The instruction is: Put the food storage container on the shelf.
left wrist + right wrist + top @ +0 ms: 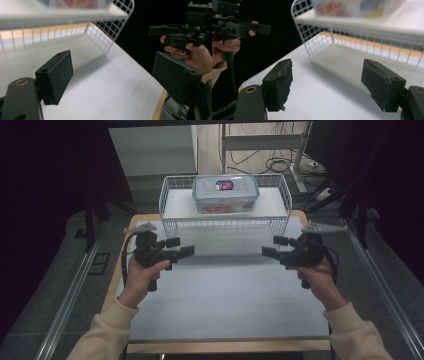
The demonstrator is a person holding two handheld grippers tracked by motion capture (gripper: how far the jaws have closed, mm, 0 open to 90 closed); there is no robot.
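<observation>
A clear glossy plastic box (226, 194) with a blue-edged lid sits on a white-coated metal wire rack (175, 224) above a matt white counter (225, 295) edged in pale wood, while each matt black plastic tool (181, 248) carries rough, frayed foam-like pads (283, 83).

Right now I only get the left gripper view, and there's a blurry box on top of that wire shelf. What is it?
Observer: A clear plastic container with a blue-rimmed lid. It stands on the white wire shelf at the table's far end.
Operator: I see the other hand's tool side-on. Open or shut?
Observer: Open. The right gripper has its jaws wide apart with nothing between them.
Operator: Are its pads in good shape?
Observer: Not quite. In the right gripper view, the pad on the left is frayed along its edge.
</observation>
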